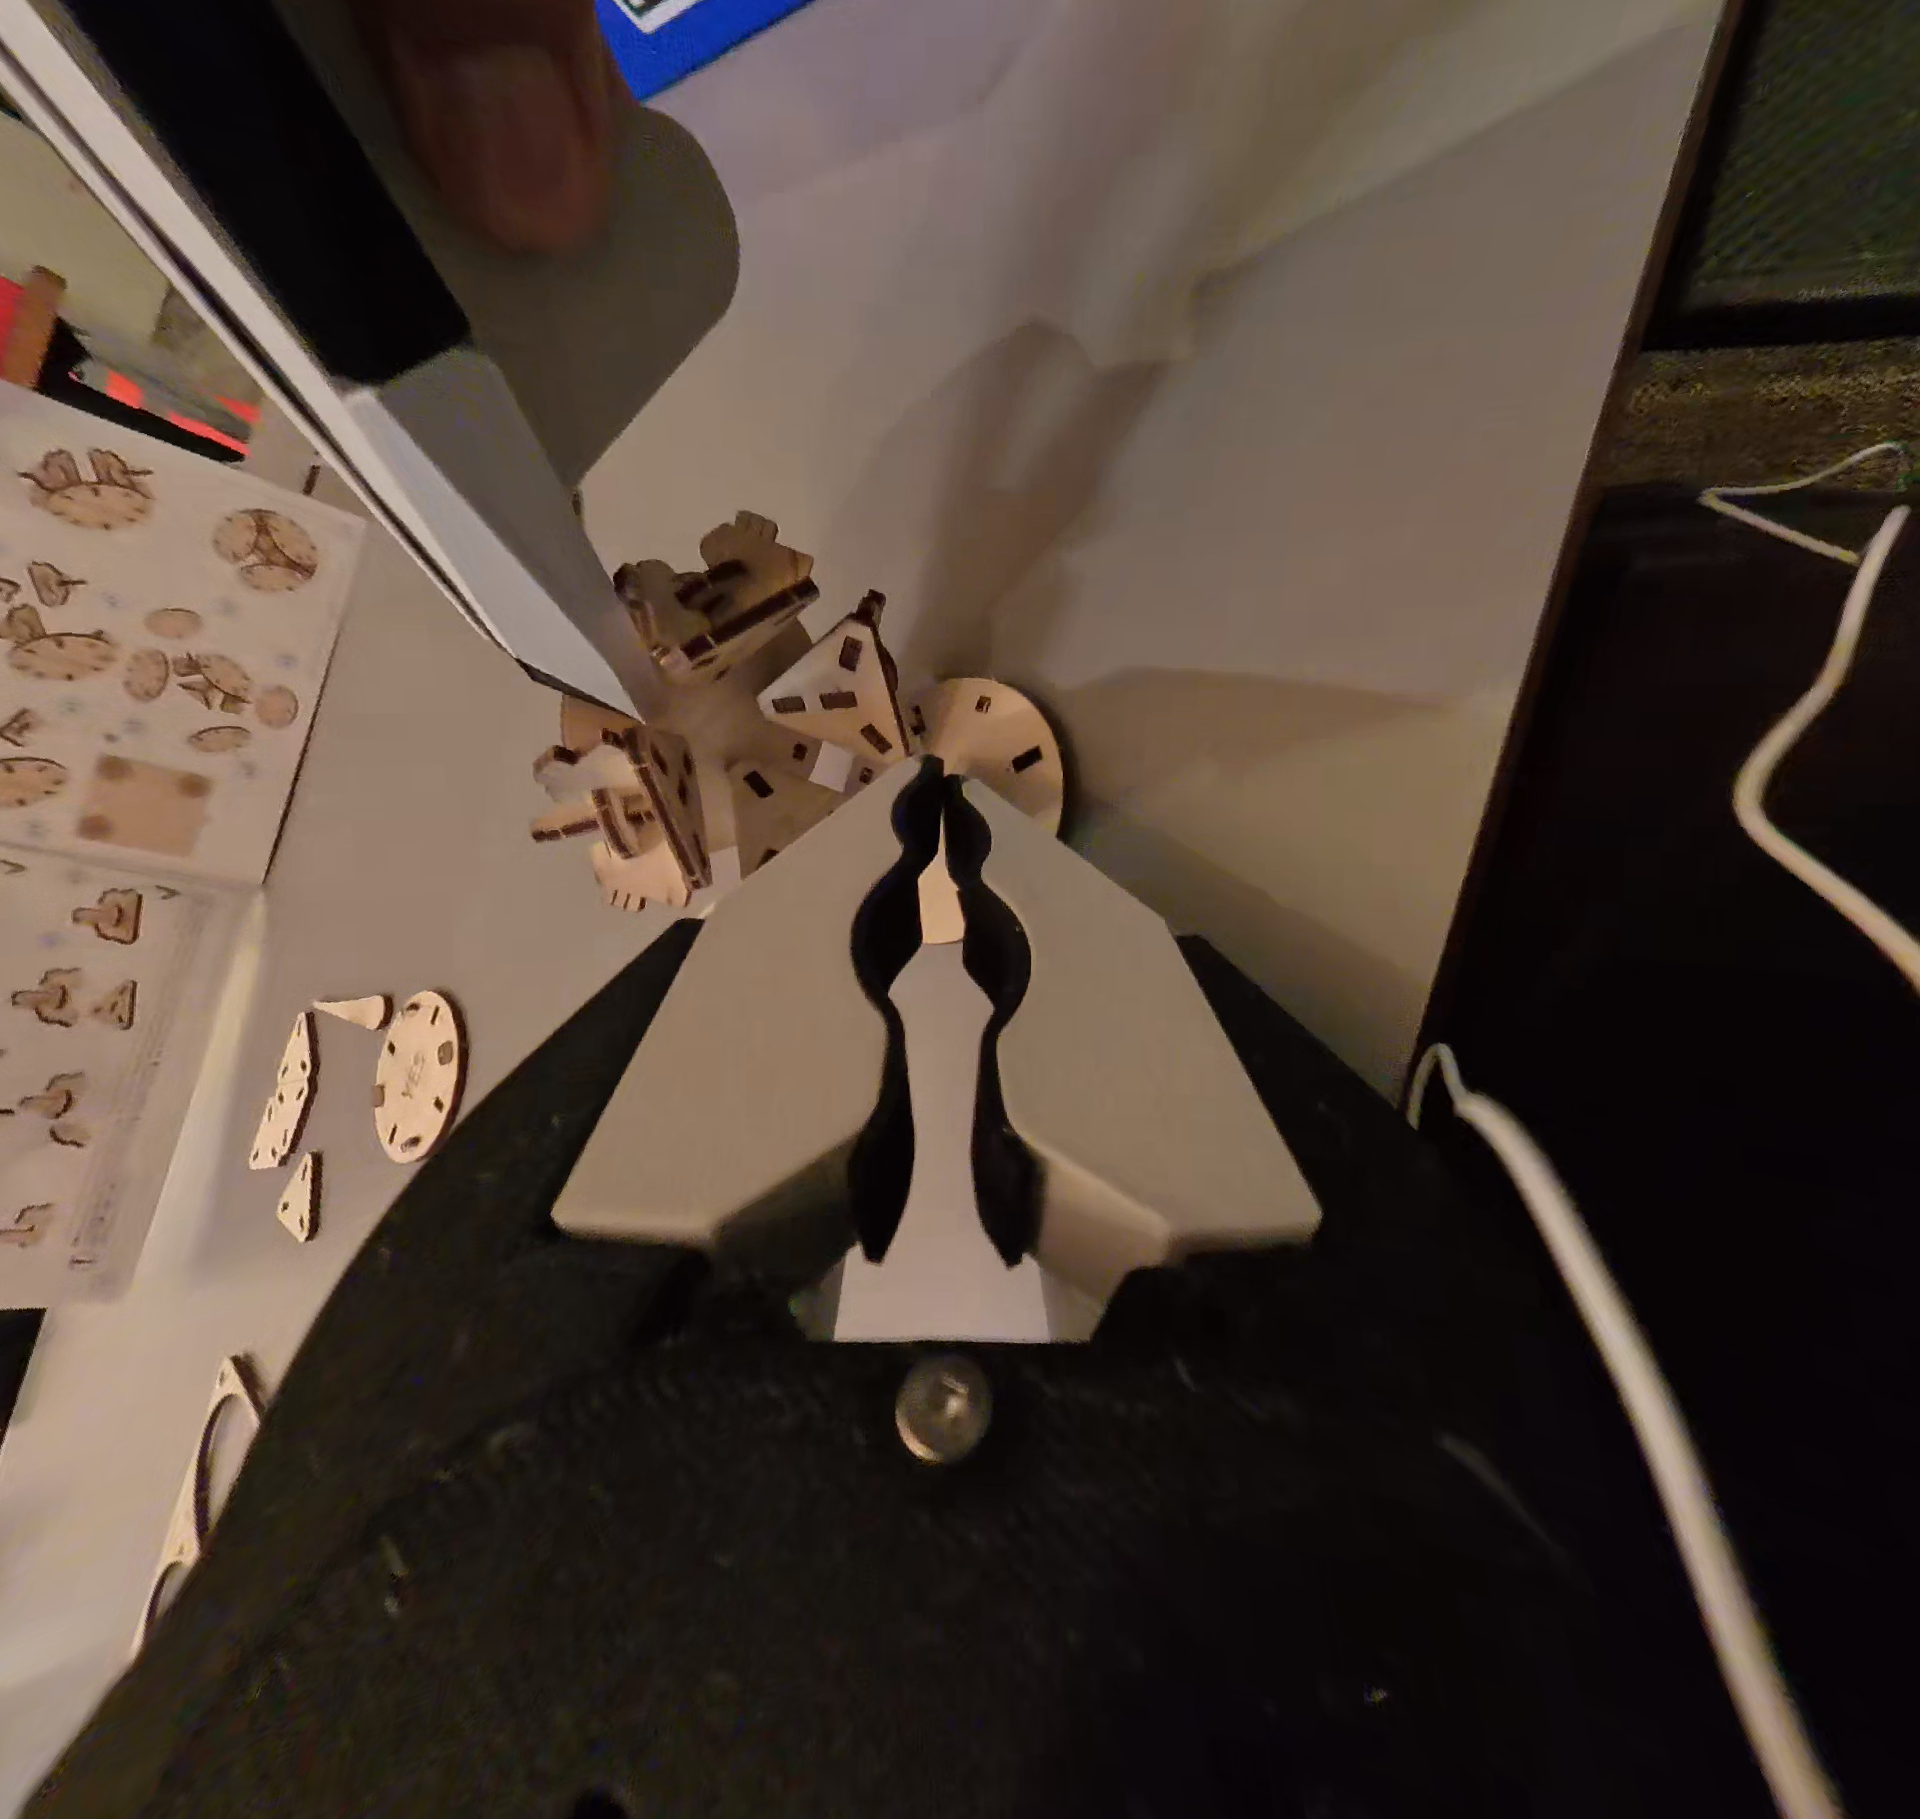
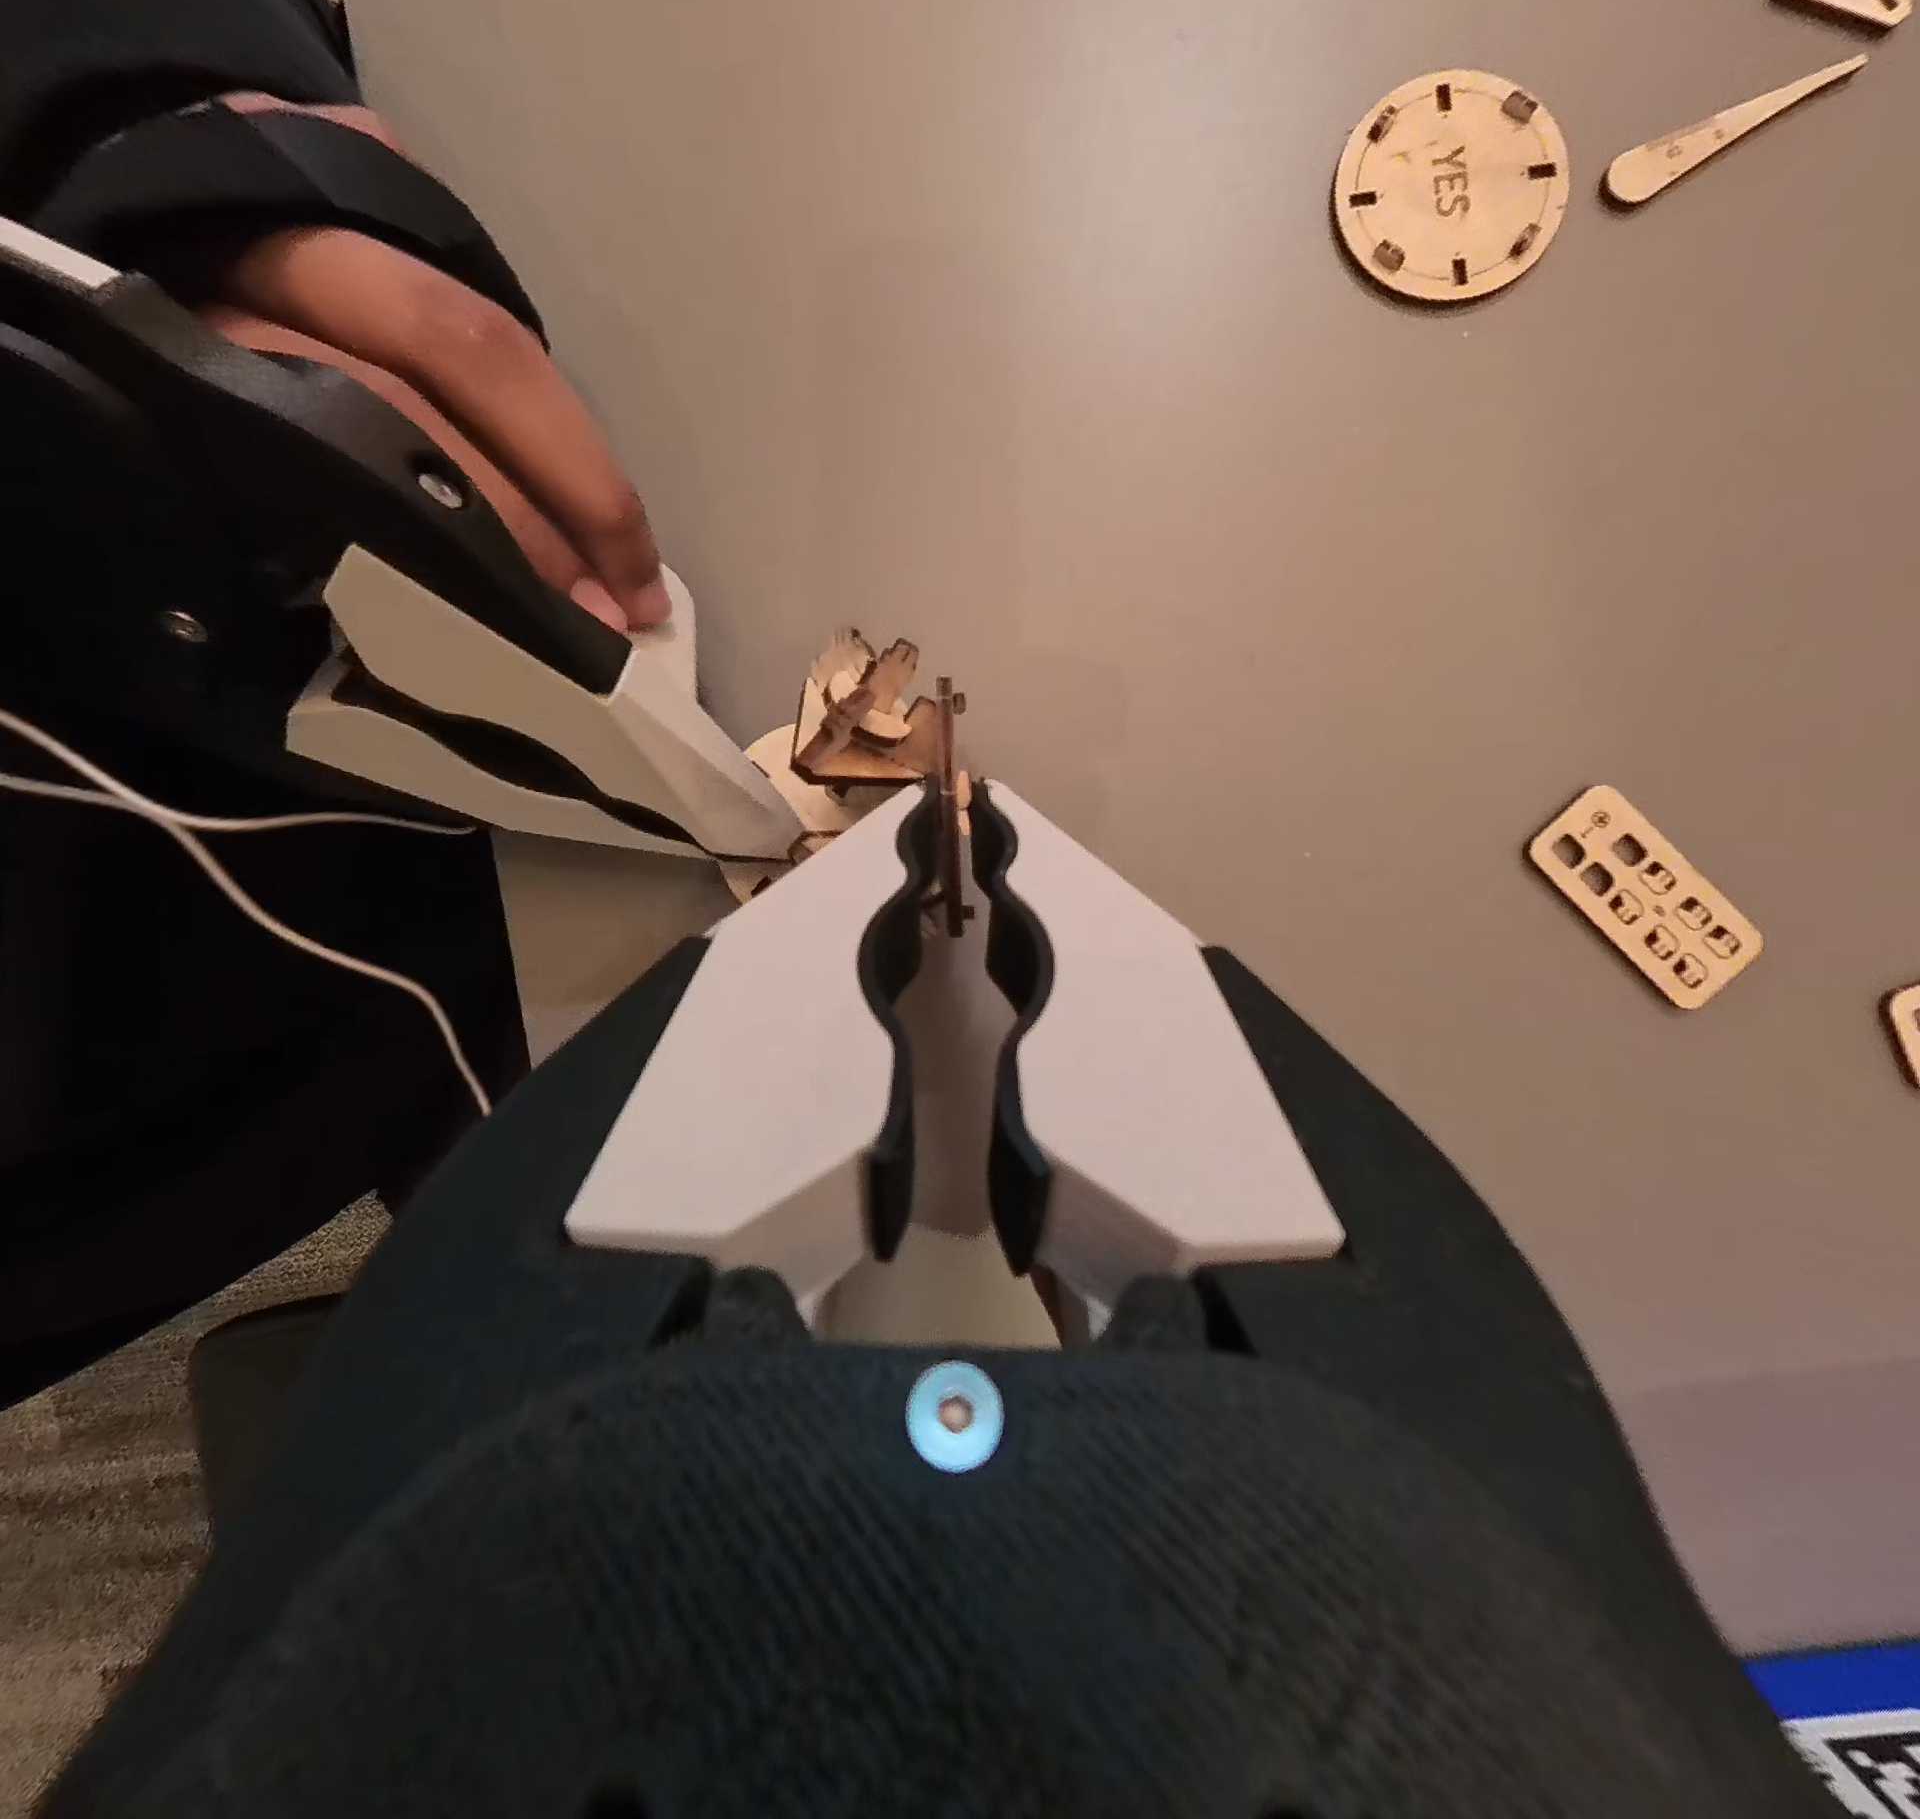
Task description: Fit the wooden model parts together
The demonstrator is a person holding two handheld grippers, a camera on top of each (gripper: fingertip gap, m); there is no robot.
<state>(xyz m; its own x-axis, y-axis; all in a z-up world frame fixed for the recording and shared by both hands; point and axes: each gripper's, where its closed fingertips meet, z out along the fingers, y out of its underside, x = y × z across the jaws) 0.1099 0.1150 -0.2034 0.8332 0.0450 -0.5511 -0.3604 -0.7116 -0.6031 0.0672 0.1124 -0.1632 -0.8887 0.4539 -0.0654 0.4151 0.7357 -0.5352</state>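
A small wooden model [image 1: 831,699] of slotted triangular panels on a round disc [image 1: 1003,741] stands on the grey table [image 1: 1195,481]. My left gripper [image 1: 940,780] is shut, its tips against the disc's face near the rim. It also shows in the right wrist view [image 2: 774,834], at the model's [image 2: 862,720] left side. My right gripper [image 2: 951,803] is shut on a thin upright wooden panel [image 2: 948,730] of the model, seen edge-on between the pads. In the left wrist view it [image 1: 618,699] comes in from the upper left onto that panel [image 1: 665,793].
Printed instruction sheets [image 1: 114,689] lie at left, with a loose disc [image 1: 416,1073] and triangular pieces [image 1: 291,1083]. A white cable [image 1: 1818,730] hangs past the table's right edge. A loose disc [image 2: 1449,185], pointer piece [image 2: 1725,133] and slotted rectangle [image 2: 1642,896] lie ahead. A blue mat [image 1: 665,13] lies far. The left gripper's tips are roughly 6 cm from the right gripper's.
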